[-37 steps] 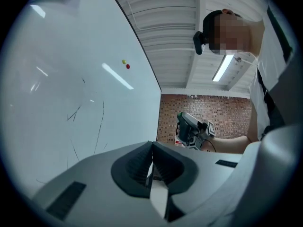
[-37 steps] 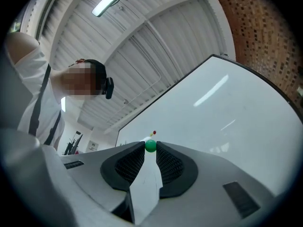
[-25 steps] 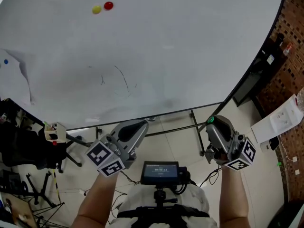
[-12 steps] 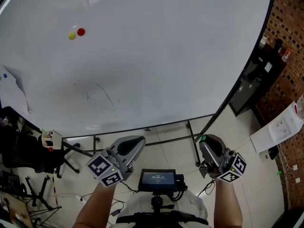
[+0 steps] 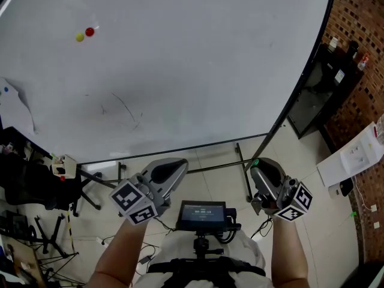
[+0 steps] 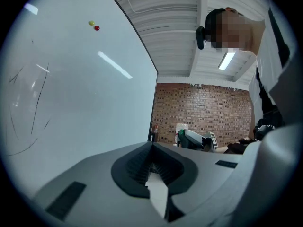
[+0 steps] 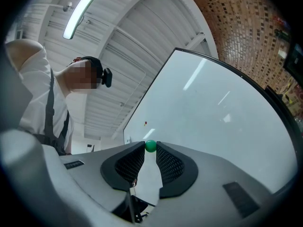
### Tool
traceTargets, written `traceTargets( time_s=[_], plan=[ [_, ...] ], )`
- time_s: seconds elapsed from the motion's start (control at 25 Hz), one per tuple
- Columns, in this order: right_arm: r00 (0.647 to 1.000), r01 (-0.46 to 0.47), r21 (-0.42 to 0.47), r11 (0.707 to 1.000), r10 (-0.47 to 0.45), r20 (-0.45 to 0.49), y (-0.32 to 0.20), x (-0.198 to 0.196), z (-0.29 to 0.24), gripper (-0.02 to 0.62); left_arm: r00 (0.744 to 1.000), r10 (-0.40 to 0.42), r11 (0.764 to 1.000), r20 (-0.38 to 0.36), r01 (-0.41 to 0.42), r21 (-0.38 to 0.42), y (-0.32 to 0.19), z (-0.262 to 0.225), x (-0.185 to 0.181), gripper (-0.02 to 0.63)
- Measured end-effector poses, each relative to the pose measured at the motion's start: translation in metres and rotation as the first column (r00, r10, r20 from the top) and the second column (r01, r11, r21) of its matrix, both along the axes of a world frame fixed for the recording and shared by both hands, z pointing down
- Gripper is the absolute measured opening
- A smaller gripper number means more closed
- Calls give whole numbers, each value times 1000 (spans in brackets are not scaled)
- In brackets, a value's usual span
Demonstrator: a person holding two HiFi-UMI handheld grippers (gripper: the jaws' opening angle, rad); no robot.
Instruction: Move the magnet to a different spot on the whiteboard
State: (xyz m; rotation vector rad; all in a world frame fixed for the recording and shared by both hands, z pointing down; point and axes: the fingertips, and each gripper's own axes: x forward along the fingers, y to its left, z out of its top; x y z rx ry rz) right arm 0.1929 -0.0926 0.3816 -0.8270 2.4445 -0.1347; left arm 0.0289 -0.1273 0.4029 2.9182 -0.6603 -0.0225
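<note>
Large whiteboard (image 5: 210, 59), red magnet (image 5: 89, 32) just beside yellow magnet (image 5: 80, 37) at upper left, paper sheet (image 5: 15, 110) at left edge, faint pen scribbles (image 5: 123, 108)

The whiteboard (image 5: 180, 71) is looked down on from well apart in the head view. It is skimmed level along its face in the left gripper view and upward in the right gripper view. It is shared by all three.

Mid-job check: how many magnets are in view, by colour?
yellow magnet: 1
red magnet: 1
blue magnet: 1
green magnet: 1
Total: 4
</note>
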Motion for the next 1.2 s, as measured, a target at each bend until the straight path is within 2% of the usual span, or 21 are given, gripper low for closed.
traceTargets(
  time_s=[0.24,0.64,1.08,1.2],
  plan=[
    [1000,9,9,1000,-9,18,1,9,2,94,1000,25,999,8,-25,24,5,-5,17,34],
    [1000,3,3,1000,-3,18,-7,15,5,94,999,24,1000,33,-24,12,0,-6,30,35],
    [1000,19,37,999,-18,-21,-32,9,-4,94,999,-30,999,22,29,36,-25,-17,25,35],
    [999,21,12,1000,-20,-48,-34,3,-2,94,999,-40,999,35,40,2,-24,-12,19,35]
  ],
)
